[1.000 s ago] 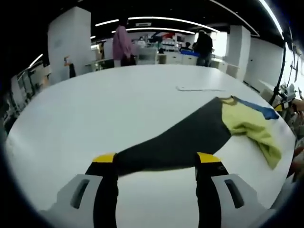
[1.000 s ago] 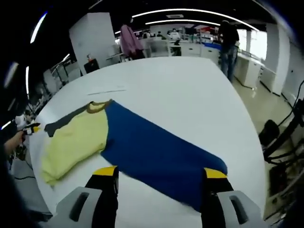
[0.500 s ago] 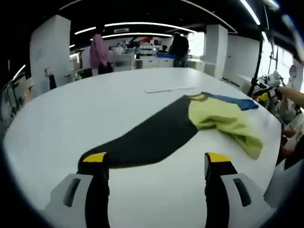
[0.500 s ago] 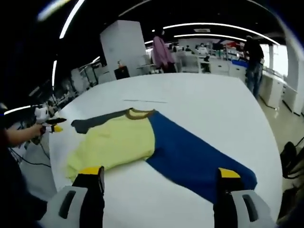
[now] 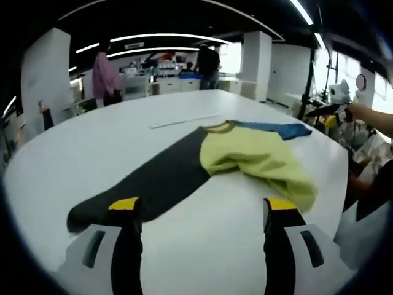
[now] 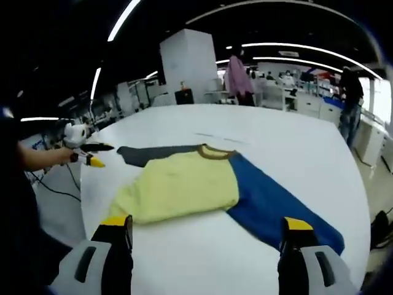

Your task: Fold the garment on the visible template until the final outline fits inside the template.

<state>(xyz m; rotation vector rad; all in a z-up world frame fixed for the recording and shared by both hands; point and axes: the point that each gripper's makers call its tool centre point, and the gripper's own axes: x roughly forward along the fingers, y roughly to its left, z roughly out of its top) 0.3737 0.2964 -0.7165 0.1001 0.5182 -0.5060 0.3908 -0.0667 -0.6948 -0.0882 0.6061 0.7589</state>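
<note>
Yellow, dark grey and blue, the long-sleeved shirt (image 5: 245, 157) lay spread on the white table (image 5: 92, 147), its yellow body bunched so that the hem was hard to make out, and a thin pale strip (image 5: 184, 120) beyond the collar was too faint to identify. The left tool (image 5: 202, 212) stood with jaws wide apart and empty just short of the grey sleeve (image 5: 144, 184). The right tool (image 6: 206, 230) was likewise spread and empty, near the blue sleeve (image 6: 276, 206), whose full length its view showed.
</note>
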